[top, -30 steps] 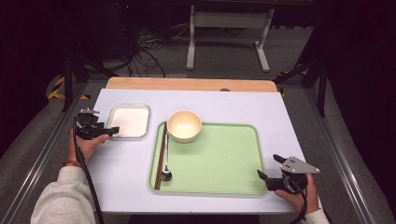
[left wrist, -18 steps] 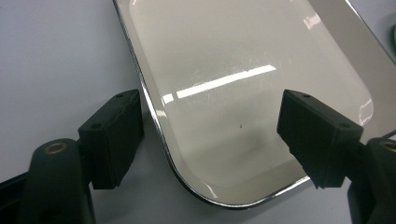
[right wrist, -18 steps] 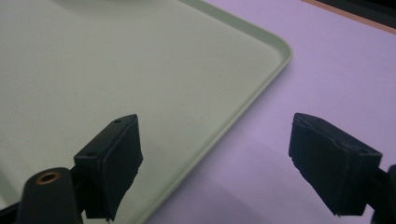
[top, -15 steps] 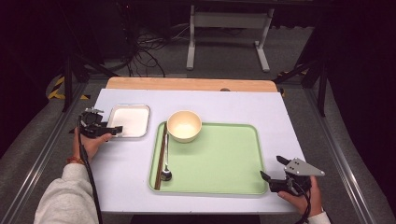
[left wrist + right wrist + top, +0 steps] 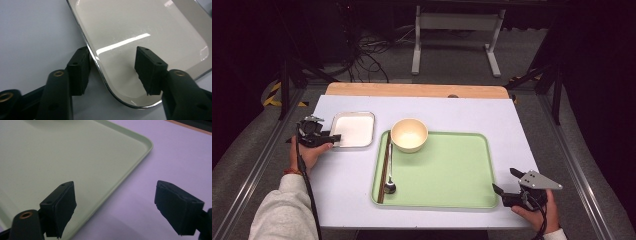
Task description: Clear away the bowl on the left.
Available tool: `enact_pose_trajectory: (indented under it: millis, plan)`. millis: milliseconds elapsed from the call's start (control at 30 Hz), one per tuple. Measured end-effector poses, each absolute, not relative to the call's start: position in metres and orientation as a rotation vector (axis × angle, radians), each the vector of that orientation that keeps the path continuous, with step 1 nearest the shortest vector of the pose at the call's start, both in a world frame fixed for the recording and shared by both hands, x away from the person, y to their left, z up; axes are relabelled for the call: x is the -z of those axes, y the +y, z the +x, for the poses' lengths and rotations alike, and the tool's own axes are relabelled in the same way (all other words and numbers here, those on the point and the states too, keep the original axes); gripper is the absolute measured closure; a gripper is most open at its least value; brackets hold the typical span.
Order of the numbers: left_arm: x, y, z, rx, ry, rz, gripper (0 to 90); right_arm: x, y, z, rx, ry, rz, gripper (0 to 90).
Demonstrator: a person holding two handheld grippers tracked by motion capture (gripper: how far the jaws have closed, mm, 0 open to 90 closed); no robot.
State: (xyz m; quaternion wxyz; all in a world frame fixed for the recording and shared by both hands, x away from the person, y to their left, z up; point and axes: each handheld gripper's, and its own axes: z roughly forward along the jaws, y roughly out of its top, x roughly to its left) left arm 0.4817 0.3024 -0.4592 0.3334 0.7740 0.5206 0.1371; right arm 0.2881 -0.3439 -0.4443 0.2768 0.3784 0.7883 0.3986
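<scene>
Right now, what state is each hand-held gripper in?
Left hand-held gripper: jaws just closing astride the metal tray's rim, not yet pressing.
Right hand-held gripper: open, holding nothing.

Your left gripper [image 5: 332, 137] sits at nine o'clock, pointing toward three, hand wrapped under its body; its jaws have just been closing and stand partly apart. Your right gripper [image 5: 504, 181] sits at five o'clock, pointing toward ten, jaws spread wide.

Bare table lies left of the left gripper [image 5: 333, 137]; the steel tray's [image 5: 362, 120] rim sits between its closing jaws, bowl [image 5: 409, 135] beyond.
</scene>
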Motion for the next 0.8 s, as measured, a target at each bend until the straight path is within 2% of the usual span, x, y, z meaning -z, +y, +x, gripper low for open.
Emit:
enact_pose_trajectory:
  millis: [100, 200, 267, 433, 567, 800]
  plan:
    - [0.459, 0.303, 0.482, -0.368, 1.374, 2.014, 56.7, 0.446, -0.345, 0.288, -1.065, 2.122, 1.029, 18.0]
    - [0.459, 0.306, 0.481, -0.366, 1.397, 1.991, 65.9, 0.446, -0.346, 0.288, -1.074, 2.118, 1.035, 18.1]
    - [0.458, 0.309, 0.479, -0.391, 1.421, 1.976, 77.6, 0.445, -0.346, 0.288, -1.076, 2.115, 1.031, 18.7]
    - [0.46, 0.309, 0.48, -0.385, 1.411, 1.933, 82.7, 0.441, -0.344, 0.284, -1.107, 2.085, 0.987, 20.9]
    - [0.452, 0.311, 0.475, -0.409, 1.381, 1.832, 88.0, 0.443, -0.346, 0.285, -1.101, 2.085, 1.003, 21.4]
    - [0.443, 0.319, 0.467, -0.466, 1.363, 1.711, 89.0, 0.443, -0.344, 0.285, -1.102, 2.1, 0.991, 21.3]
